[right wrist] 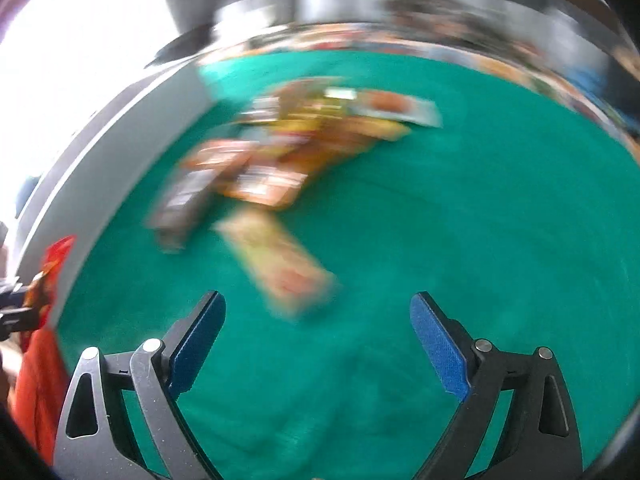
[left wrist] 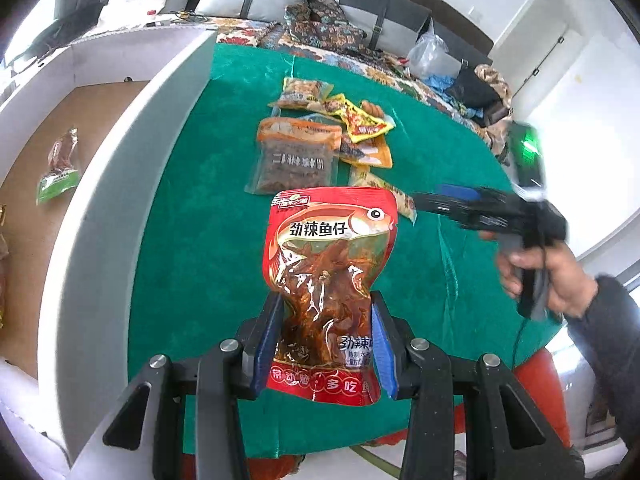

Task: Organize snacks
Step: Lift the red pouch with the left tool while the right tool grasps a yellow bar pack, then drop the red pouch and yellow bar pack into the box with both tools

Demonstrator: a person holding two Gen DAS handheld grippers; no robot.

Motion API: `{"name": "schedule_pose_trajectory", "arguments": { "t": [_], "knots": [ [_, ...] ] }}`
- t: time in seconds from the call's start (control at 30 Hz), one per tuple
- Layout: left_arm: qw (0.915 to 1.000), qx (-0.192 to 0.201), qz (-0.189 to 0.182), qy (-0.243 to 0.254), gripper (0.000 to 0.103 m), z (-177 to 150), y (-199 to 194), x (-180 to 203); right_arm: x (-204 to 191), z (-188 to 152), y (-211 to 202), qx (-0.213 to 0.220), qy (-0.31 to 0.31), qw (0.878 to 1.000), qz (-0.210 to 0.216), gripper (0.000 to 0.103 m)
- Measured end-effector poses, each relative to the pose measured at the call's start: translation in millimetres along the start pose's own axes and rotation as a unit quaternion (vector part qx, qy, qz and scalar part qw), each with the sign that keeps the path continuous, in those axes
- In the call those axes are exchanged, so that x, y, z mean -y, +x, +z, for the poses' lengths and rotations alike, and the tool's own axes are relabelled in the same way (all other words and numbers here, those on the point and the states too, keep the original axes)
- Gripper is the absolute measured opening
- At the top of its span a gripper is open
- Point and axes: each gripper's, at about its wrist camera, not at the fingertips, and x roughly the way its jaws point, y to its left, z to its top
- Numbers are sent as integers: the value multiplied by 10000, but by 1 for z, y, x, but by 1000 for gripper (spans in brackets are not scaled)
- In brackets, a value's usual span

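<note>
My left gripper (left wrist: 326,300) is shut on a red fish-snack pouch (left wrist: 330,248) and holds it above the green cloth (left wrist: 192,260). A pile of snack packs (left wrist: 320,136) lies on the cloth beyond it. My right gripper (right wrist: 318,300) is open and empty above the cloth (right wrist: 480,200); its view is blurred. A pale long snack pack (right wrist: 276,260) lies just ahead of it, with the pile (right wrist: 288,148) farther on. The right gripper also shows in the left wrist view (left wrist: 440,200), held by a hand at the right.
A white box with a brown floor (left wrist: 48,208) stands left of the cloth and holds a green-edged snack pack (left wrist: 60,168). Its white wall (left wrist: 132,184) borders the cloth. A sofa with cushions (left wrist: 320,20) lies behind.
</note>
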Motion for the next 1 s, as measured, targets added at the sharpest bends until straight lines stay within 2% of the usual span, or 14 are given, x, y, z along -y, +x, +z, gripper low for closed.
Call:
{"name": "schedule_pose_trajectory", "arguments": {
  "t": [0.1, 0.17, 0.23, 0.27, 0.33, 0.47, 0.53, 0.57, 0.6, 0.63, 0.83, 0.87, 0.9, 1.0],
  "knots": [
    [9999, 122, 9, -73, 41, 0, -14, -5, -26, 31, 32, -507, -240, 9984, 57, 94],
    [9997, 211, 15, -139, 41, -2, -25, -11, -35, 42, 50, -830, -360, 9957, -175, 92],
    [9994, 277, 13, -220, 41, -3, -33, -17, -36, 47, 59, -1020, -382, 9939, -190, 67],
    [9992, 296, 7, -259, 41, -4, -36, -20, -34, 47, 64, -1201, -314, 9922, -137, 35],
    [9989, 331, -26, -339, 41, -5, -39, -24, -29, 44, 62, -1269, -189, 9916, -177, 33],
    [9982, 413, -103, -417, 41, -4, -42, -28, -18, 33, 45, -1254, 147, 9920, -26, 15],
    [9983, 399, -101, -405, 41, -4, -40, -27, -9, 26, 36, -1253, 365, 9914, -18, 19],
    [9984, 390, -97, -408, 41, -4, -38, -27, -4, 22, 34, -1277, 412, 9909, -137, 35],
    [9983, 380, -105, -428, 41, -4, -37, -26, 0, 19, 34, -1313, 491, 9900, -181, 65],
    [9982, 382, -126, -437, 41, -5, -37, -26, 3, 19, 33, -1334, 549, 9894, -165, 71],
    [9981, 434, -100, -424, 41, -7, -46, -25, -6, 21, 43, -1395, 141, 9897, -285, 70],
    [9978, 464, -99, -460, 41, -6, -49, -27, -11, 19, 46, -1404, -36, 9895, -330, 60],
    [9974, 494, -116, -508, 41, -6, -51, -29, -19, 17, 48, -1377, -296, 9887, -513, 37],
    [9960, 634, -174, -607, 42, -2, -68, -38, -21, 15, 43, -1384, -128, 9884, -617, 30]
  ]
}}
